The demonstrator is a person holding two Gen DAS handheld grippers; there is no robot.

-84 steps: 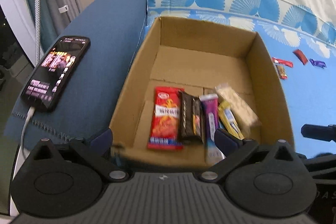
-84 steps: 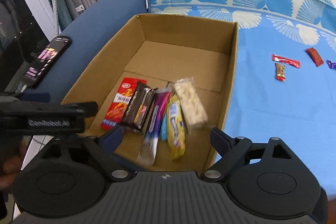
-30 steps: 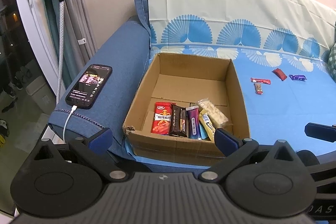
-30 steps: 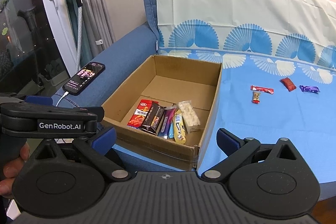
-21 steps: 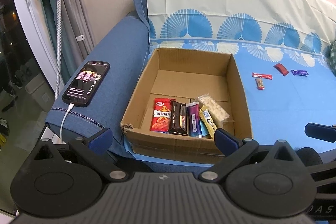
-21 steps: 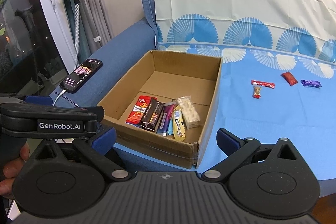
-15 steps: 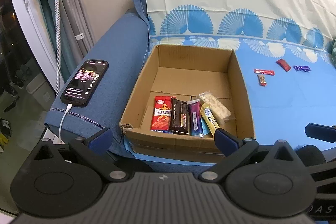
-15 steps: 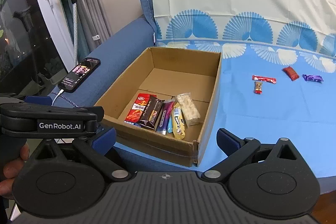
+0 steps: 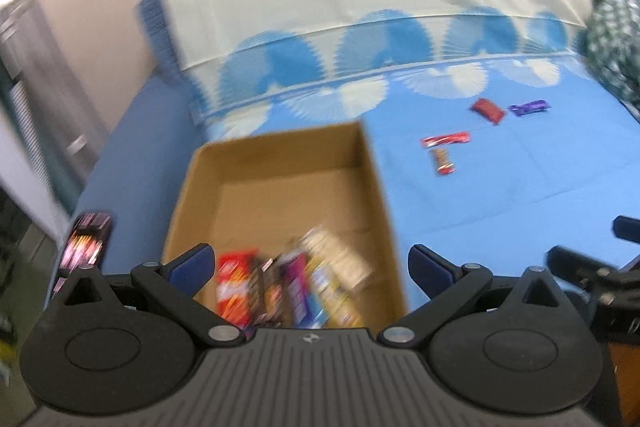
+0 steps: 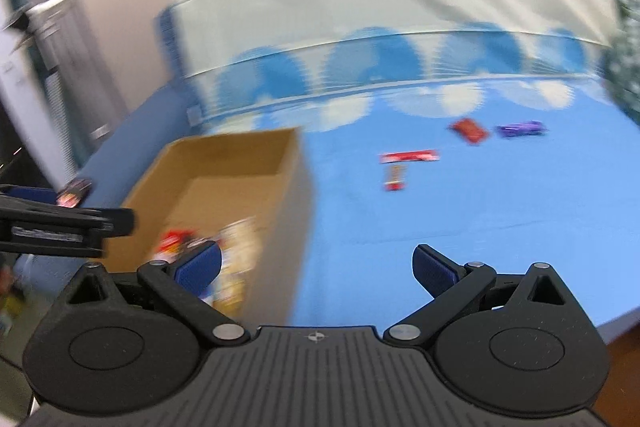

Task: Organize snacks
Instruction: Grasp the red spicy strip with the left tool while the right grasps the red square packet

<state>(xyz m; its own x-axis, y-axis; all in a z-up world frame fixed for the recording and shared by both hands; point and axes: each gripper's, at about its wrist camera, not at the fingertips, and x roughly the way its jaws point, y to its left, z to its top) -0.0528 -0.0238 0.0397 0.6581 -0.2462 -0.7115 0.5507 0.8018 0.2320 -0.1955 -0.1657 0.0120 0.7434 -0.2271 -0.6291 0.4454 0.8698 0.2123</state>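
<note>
— Both views have swung right since before. Grippers?
— Left gripper [image 9: 308,263], right gripper [image 10: 316,263]: fingers apart, empty.
— Snacks?
— Several in box [image 9: 378,187]; four wrappers [image 10: 408,156] on blue sheet [image 10: 500,211].

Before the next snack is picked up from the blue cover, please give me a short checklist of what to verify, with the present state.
1. Right gripper open and empty: ok.
2. Left gripper open and empty: ok.
3. Four loose snacks lie apart from the cardboard box; nearest is the long red bar: ok.
4. Box has free floor behind the packed row: ok.
5. Picture sharp enough to aim: not ok, both views blurred.
</note>
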